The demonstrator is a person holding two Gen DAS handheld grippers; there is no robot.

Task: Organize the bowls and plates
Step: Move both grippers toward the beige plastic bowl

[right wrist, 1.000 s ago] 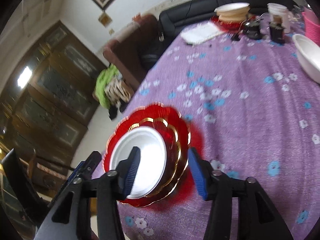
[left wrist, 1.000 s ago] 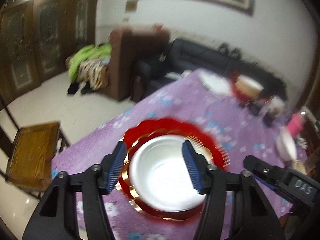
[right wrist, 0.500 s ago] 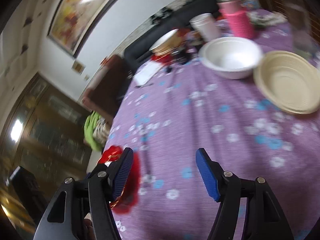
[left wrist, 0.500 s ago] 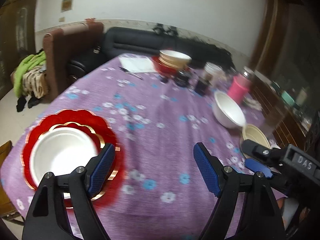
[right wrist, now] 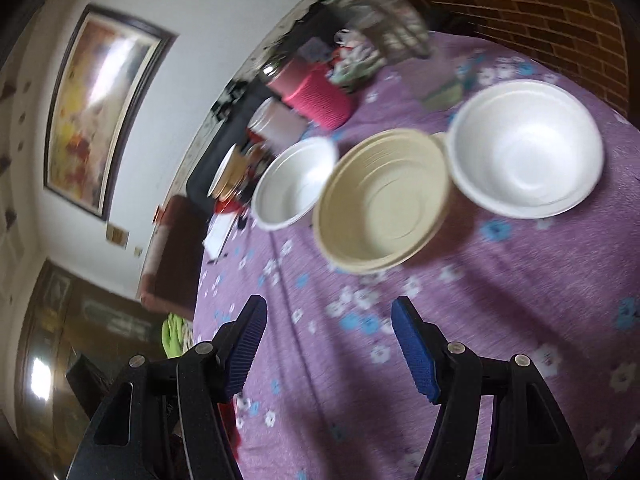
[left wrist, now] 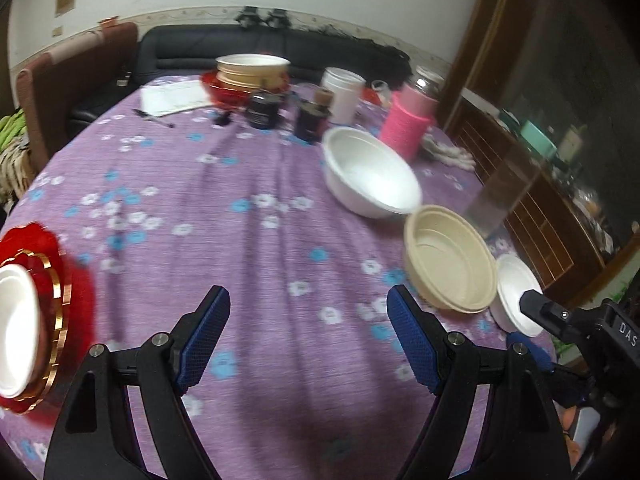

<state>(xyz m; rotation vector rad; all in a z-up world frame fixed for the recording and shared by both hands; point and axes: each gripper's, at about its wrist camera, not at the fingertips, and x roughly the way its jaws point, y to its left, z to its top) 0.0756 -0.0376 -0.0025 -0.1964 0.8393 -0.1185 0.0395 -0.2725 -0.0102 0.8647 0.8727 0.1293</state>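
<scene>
All bowls sit upright, mouths up: a round beige ribbed bowl (right wrist: 380,200) lies between a large white foam bowl (right wrist: 294,184) at its ten o'clock and a white foam bowl (right wrist: 526,148) at two o'clock. A stack of red gold-rimmed scalloped plates (left wrist: 60,312) topped by a white dish sits at nine o'clock on the purple flowered tabletop (left wrist: 240,240), with a black sofa (left wrist: 224,46) beyond. Left gripper (left wrist: 308,338) and right gripper (right wrist: 328,344) tilt downward, jaws spread, empty
</scene>
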